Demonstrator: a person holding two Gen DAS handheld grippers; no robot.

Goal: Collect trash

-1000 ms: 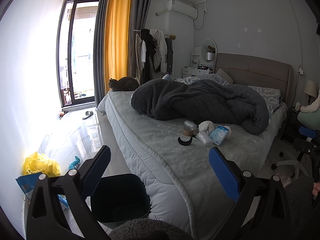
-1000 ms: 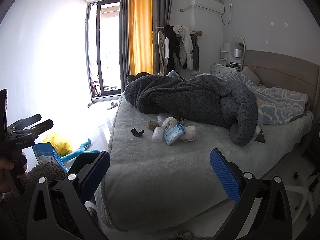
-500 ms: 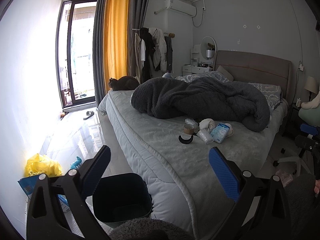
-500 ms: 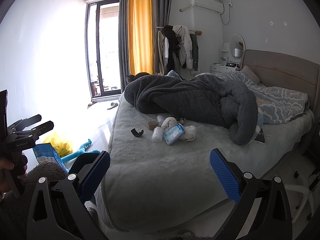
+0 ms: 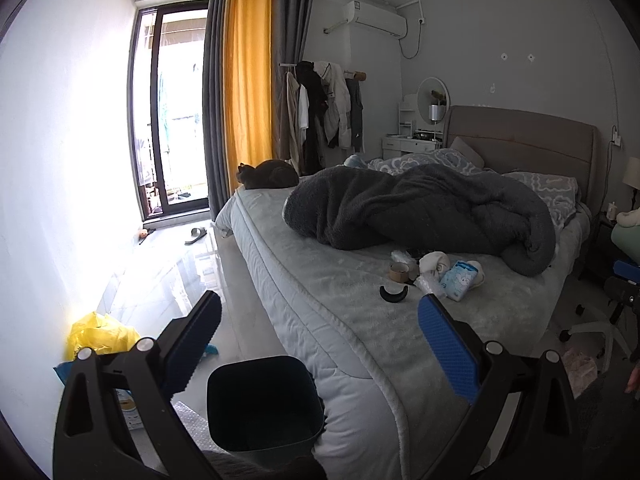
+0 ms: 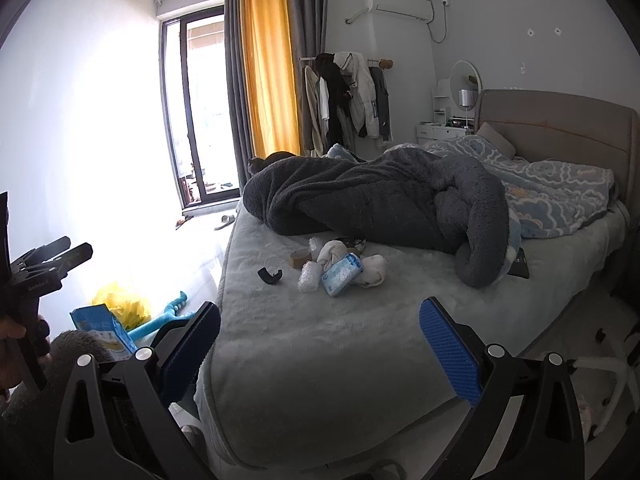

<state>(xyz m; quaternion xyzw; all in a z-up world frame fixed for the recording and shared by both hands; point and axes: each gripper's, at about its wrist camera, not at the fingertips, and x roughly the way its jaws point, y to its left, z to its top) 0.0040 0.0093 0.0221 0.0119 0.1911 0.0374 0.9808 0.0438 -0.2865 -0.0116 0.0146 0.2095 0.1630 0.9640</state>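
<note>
Blue tissue pack (image 6: pixel 341 275) flat on bed (image 6: pixel 320 340) — long axis toward headboard-right.

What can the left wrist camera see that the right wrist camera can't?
Only the left wrist view shows the dark bin on the floor beside the bed, and the whole cat.

Only the right wrist view shows the left tool from outside, and the blue toy.

Both show the trash pile on the bed and the grey blanket.
</note>
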